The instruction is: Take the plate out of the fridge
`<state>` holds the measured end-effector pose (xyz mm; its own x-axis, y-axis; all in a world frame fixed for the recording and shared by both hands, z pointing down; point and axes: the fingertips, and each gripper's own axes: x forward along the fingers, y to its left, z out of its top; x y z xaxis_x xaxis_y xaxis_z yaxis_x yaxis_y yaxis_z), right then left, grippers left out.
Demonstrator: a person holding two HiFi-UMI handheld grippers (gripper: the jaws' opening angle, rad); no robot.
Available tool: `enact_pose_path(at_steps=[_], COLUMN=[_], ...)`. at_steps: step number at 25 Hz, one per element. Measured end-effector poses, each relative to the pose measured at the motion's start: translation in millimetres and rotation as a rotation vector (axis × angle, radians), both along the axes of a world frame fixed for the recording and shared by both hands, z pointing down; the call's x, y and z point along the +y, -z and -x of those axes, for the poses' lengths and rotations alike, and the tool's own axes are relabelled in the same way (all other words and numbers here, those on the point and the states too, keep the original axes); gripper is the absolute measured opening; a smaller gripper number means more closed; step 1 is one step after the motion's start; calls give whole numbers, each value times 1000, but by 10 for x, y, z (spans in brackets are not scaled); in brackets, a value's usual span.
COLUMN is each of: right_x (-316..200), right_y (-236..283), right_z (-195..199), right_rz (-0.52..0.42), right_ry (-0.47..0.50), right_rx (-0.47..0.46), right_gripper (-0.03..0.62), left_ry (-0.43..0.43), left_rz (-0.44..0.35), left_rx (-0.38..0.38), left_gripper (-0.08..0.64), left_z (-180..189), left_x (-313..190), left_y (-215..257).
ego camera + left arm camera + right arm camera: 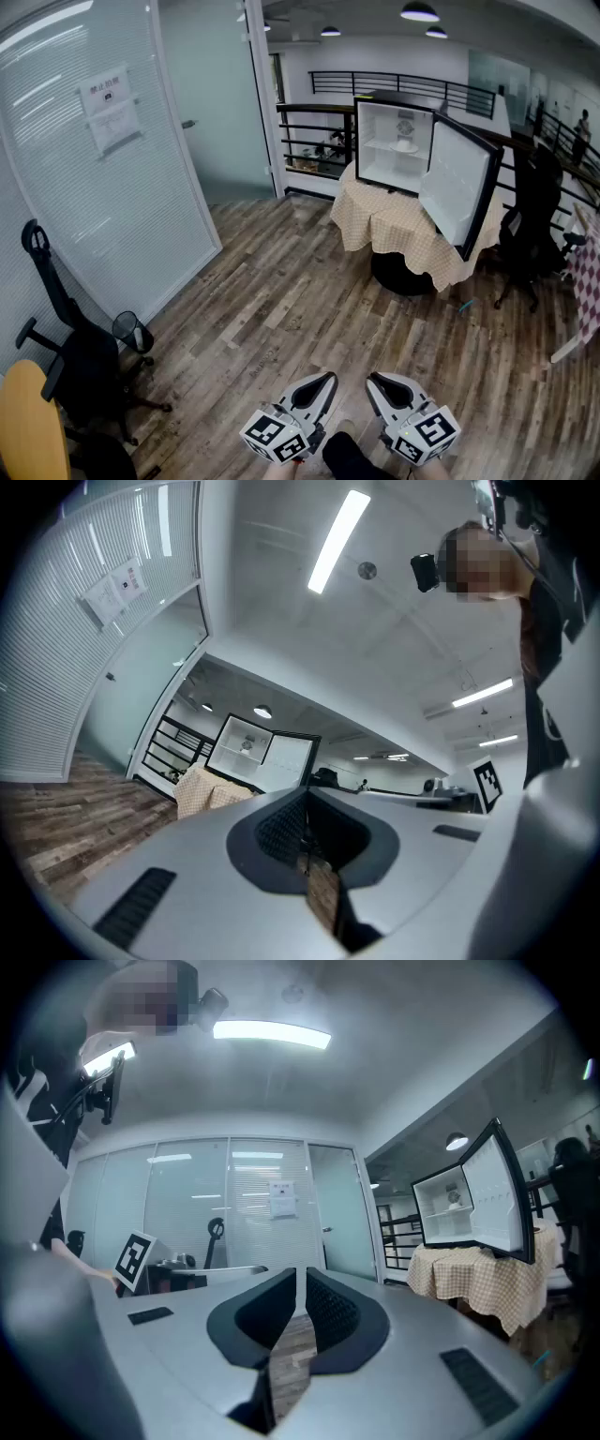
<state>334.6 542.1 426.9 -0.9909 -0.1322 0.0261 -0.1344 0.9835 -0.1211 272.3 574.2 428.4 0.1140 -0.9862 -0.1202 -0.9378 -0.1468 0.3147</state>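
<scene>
My left tongs (pixel 327 380) and right tongs (pixel 373 381) are squeezed shut, empty; the plate (pixel 405 146) sits in the open fridge (pixel 377 161)

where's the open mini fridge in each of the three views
Head view: mini fridge upper right of centre, far across the floor.
Left gripper view: mini fridge small, left of centre, mid-height.
Right gripper view: mini fridge at the right, mid-height.
Shared landmark: the checked tablecloth beneath it.

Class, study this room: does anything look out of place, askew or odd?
The small fridge stands on a cloth-covered table with its door swung wide open; a plate sits on its shelf. Nothing looks spilled or damaged.
</scene>
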Motion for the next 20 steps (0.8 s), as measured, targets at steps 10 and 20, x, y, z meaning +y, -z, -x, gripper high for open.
enact_pose_path(at_steps=[10, 20], right_x=[-827, -1688], right_y=[28, 77], right_z=[656, 1076], right_rz=[4, 7], right_ry=[-32, -79], right_rx=[-1, -17], right_gripper=[54, 54], left_ry=[-34, -118], left_rz=[6, -7], left_rx=[4, -7], left_gripper=[11, 11], left_z=[628, 995], left_x=[-878, -1900], left_y=[53, 123])
